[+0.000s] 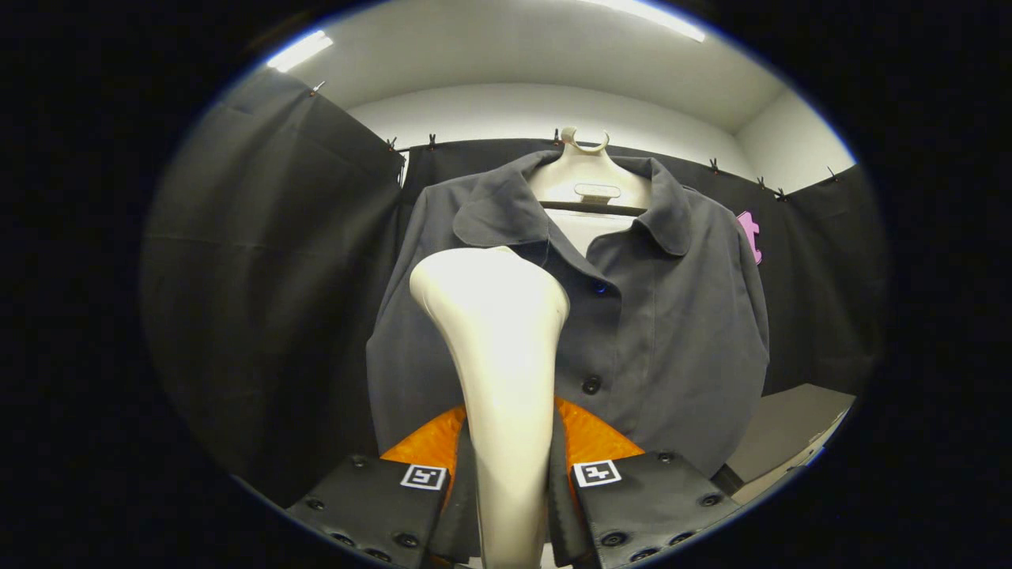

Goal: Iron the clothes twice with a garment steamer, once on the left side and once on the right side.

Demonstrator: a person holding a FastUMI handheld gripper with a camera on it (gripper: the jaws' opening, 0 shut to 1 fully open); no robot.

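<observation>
Both fingers of the hand-held gripper (pixel 506 506) against the steamer (pixel 498 356), shirt (pixel 672 332) beyond.

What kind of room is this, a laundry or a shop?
More likely a curtained recording booth: black cloth walls are clipped up under a plain white ceiling. A grey shirt hangs on a hanger, and the gripper clamps a garment steamer.

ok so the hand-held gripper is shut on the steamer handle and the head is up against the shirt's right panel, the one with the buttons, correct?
Not quite. The gripper view shows the hand-held gripper shut on the steamer, but its head sits over the panel on the other side of the shirt, beside the button row, not on the buttoned panel.
</observation>
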